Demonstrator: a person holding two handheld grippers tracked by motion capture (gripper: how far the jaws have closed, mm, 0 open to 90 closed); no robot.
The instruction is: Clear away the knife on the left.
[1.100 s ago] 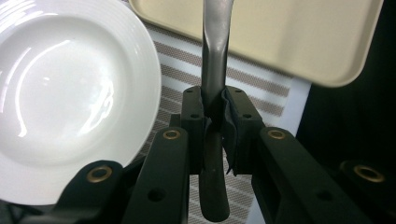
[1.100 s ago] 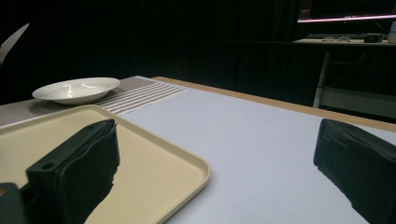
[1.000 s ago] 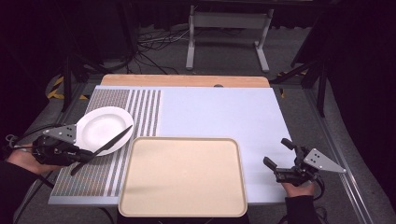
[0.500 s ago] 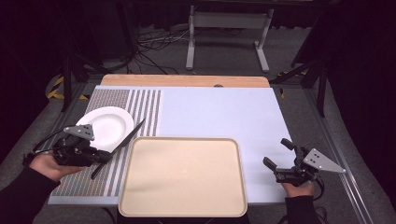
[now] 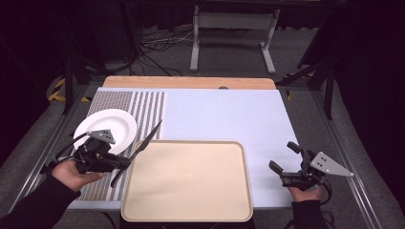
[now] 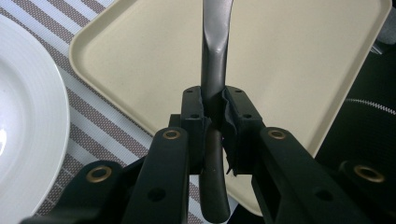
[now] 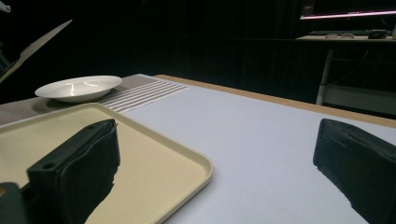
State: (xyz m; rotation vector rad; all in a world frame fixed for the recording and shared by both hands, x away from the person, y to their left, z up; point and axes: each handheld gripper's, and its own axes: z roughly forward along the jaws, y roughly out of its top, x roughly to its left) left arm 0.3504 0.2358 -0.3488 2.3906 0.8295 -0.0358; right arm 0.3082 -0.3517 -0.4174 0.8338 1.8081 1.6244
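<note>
the left gripper [image 5: 125,161] pinches a dark, long utensil [image 5: 143,144], its two pads pressed on the handle from both sides; what kind of utensil it is cannot be told. in the left gripper view the handle [image 6: 215,70] rises straight between the jaws and goes out over the tray. in the high view the utensil lies slanted, its far tip just above the far left corner of the beige tray [image 5: 191,210] and its near end hanging beside the tray's left edge, over the striped part of the mat [image 5: 148,102]. the left hand [image 5: 71,174] holds the gripper just left of the tray. the white plate [image 5: 112,125] stands on the striped mat, near the tray's far left corner and apart from it.

the right gripper [image 5: 282,160] is just right of the tray, above the plain light mat [image 5: 224,114], held by the right hand [image 5: 303,193]. its jaws are spread wide, with nothing between them; in the right gripper view the tray's corner [image 7: 196,170] shows between the two black pads [image 7: 79,163].
</note>
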